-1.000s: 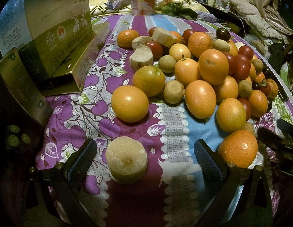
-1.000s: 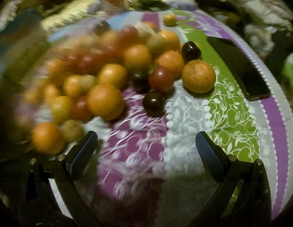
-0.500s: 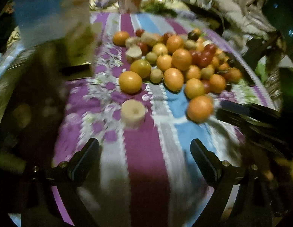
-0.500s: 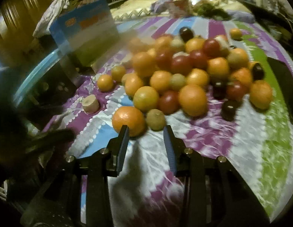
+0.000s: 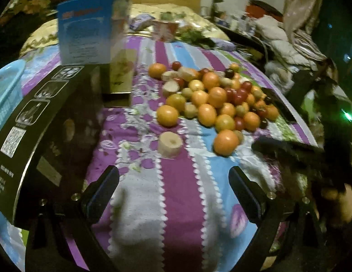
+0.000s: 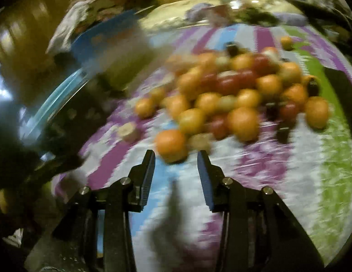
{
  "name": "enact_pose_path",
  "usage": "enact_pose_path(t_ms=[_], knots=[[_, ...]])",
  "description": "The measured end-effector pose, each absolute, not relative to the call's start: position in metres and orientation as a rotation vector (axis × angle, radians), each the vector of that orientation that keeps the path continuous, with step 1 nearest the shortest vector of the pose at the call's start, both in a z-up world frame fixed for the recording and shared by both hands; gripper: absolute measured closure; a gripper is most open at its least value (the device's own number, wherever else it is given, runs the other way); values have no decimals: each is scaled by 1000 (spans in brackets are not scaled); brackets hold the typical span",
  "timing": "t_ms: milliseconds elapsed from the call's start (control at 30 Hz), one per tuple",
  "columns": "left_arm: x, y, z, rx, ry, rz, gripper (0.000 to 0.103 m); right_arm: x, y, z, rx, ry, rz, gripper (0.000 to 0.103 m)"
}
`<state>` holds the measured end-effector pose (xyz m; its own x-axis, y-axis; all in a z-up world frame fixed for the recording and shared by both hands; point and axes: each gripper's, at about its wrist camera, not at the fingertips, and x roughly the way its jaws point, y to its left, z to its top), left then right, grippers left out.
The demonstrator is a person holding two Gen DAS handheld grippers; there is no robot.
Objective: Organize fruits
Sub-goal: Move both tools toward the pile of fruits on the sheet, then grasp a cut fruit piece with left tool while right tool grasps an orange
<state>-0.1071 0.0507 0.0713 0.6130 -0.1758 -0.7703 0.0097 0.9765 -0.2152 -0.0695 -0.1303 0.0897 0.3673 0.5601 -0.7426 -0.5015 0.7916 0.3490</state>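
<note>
A heap of oranges, red tomatoes and small green fruits (image 5: 219,99) lies on a striped cloth. A pale cut fruit piece (image 5: 169,144) sits apart at the front, and a lone orange (image 5: 225,142) lies to its right. My left gripper (image 5: 173,192) is open and empty, held back from the fruit. My right gripper (image 6: 176,170) is open, narrower, and empty, with that near orange (image 6: 171,145) just beyond its tips. The right wrist view is blurred. The right gripper also shows as a dark shape in the left wrist view (image 5: 287,149).
A black box (image 5: 33,122) and a blue carton (image 5: 89,29) stand at the left, with a light blue basket (image 5: 5,90) behind them. A dark flat object (image 5: 282,106) lies right of the heap. Clutter fills the back and right.
My left gripper has pulled back and up from the cut piece, staying open. My right gripper has narrowed from wide open and swung toward the near orange.
</note>
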Motion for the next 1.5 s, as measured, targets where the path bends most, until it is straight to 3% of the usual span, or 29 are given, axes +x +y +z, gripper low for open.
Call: enact_pose_path(t_ms=[200, 300, 433, 500, 667, 833, 867, 967, 1133, 1500], knots=[[-106, 50, 65, -189, 910, -85, 6, -63, -99, 67, -14, 967, 569, 62], [-99, 46, 57, -192, 914, -103, 6, -56, -95, 57, -9, 986, 557, 57], [-81, 44, 45, -211, 908, -89, 7, -55, -94, 56, -15, 991, 539, 61], [-72, 48, 39, -239, 911, -72, 20, -58, -105, 63, 12, 980, 522, 61], [-53, 53, 18, -262, 961, -66, 35, -68, -120, 78, 63, 946, 483, 61], [-43, 44, 14, -222, 966, -82, 37, -72, -126, 80, 79, 939, 435, 61], [-41, 41, 13, -209, 970, -82, 41, -71, -126, 79, 79, 943, 426, 61], [-38, 35, 13, -175, 973, -82, 69, -68, -126, 77, 83, 957, 390, 61], [-47, 35, 29, -169, 940, -79, 69, -72, -124, 92, 67, 936, 326, 61], [-99, 77, 157, -147, 770, -8, 69, -77, -98, 174, -10, 799, 299, 61]])
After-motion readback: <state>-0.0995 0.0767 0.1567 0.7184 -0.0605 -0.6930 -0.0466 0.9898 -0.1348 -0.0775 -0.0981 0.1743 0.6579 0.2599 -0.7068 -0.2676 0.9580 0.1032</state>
